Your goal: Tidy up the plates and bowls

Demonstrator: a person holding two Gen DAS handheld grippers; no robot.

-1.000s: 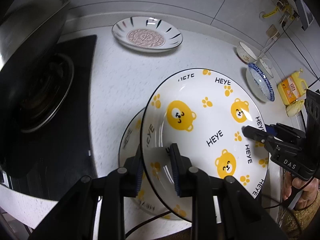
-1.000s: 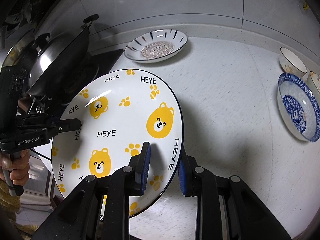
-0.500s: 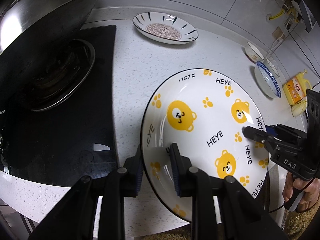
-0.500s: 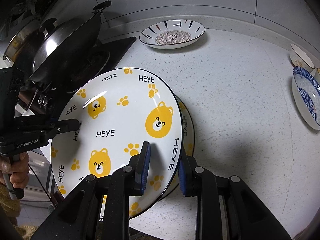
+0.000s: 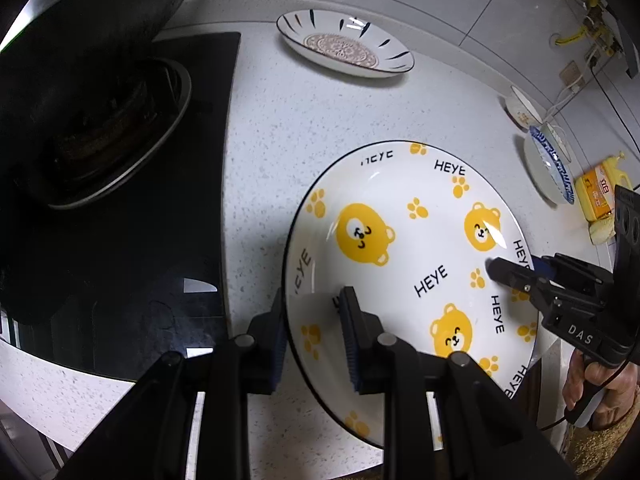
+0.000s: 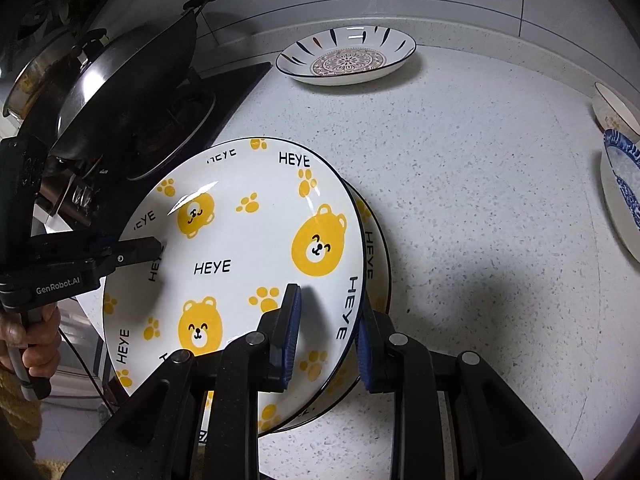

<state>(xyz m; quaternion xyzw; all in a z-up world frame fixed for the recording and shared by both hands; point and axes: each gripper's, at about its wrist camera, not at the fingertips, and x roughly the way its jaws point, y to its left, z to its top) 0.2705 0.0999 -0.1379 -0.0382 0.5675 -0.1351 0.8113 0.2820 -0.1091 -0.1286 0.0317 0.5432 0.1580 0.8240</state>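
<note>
A white plate with yellow bears and "HEYE" lettering point(image 5: 412, 248) point(image 6: 240, 248) is held by both grippers. My left gripper point(image 5: 314, 320) is shut on its left rim. My right gripper point(image 6: 326, 320) is shut on its right rim; it also shows in the left wrist view point(image 5: 516, 276), and the left gripper shows in the right wrist view point(image 6: 132, 250). A second matching bear plate point(image 6: 376, 256) lies on the white speckled counter point(image 6: 460, 208) just under the held one, showing past its right edge.
A striped plate with a brown floral centre point(image 5: 344, 46) point(image 6: 348, 60) sits at the back. A blue-patterned bowl point(image 5: 548, 164) point(image 6: 620, 196) and a small bowl point(image 6: 612, 110) are at the right. A black stove with a wok point(image 6: 132, 76) is at the left.
Both grippers have carried the bear plate lower over the second bear plate; in the left wrist view the lower plate is now hidden beneath it.
</note>
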